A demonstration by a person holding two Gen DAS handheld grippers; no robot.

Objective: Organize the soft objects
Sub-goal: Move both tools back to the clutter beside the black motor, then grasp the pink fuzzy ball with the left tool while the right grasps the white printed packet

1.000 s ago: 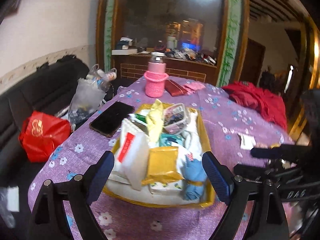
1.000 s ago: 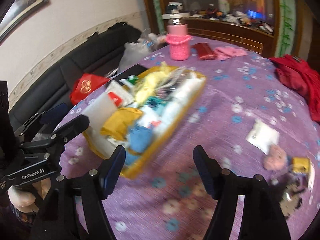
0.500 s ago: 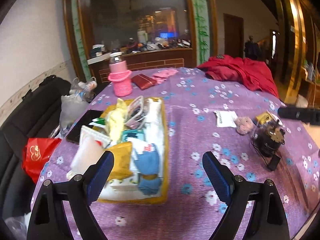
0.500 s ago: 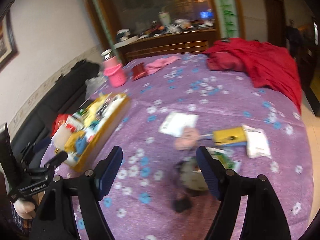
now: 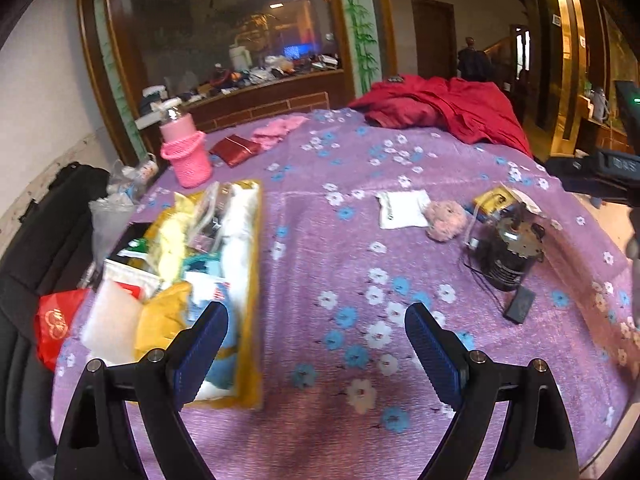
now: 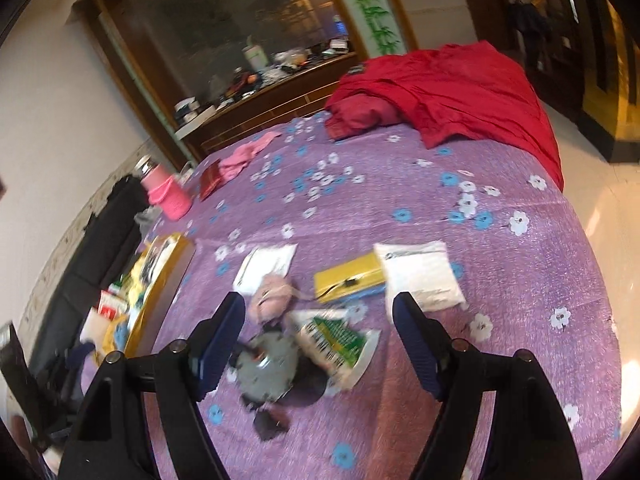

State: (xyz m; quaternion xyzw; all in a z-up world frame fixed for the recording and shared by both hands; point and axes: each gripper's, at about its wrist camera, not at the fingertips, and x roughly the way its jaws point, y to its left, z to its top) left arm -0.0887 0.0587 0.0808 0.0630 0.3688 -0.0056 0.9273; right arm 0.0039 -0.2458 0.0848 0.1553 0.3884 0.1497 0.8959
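A purple flowered cloth covers the desk [image 5: 320, 248], with a wood-framed glass partition behind it. The yellow tray [image 5: 250, 280], packed with soft packets, sits at the desk's left side. Right of the tray lie a white pouch [image 5: 402, 209], a pink fluffy ball [image 5: 446, 220] and what looks like a small motor [image 5: 506, 252]. The left gripper [image 5: 316, 346] hangs over bare cloth beside the tray, fingers wide apart and empty. The right gripper [image 6: 318, 338] tilts over the ball and motor, fingers apart, gripping nothing.
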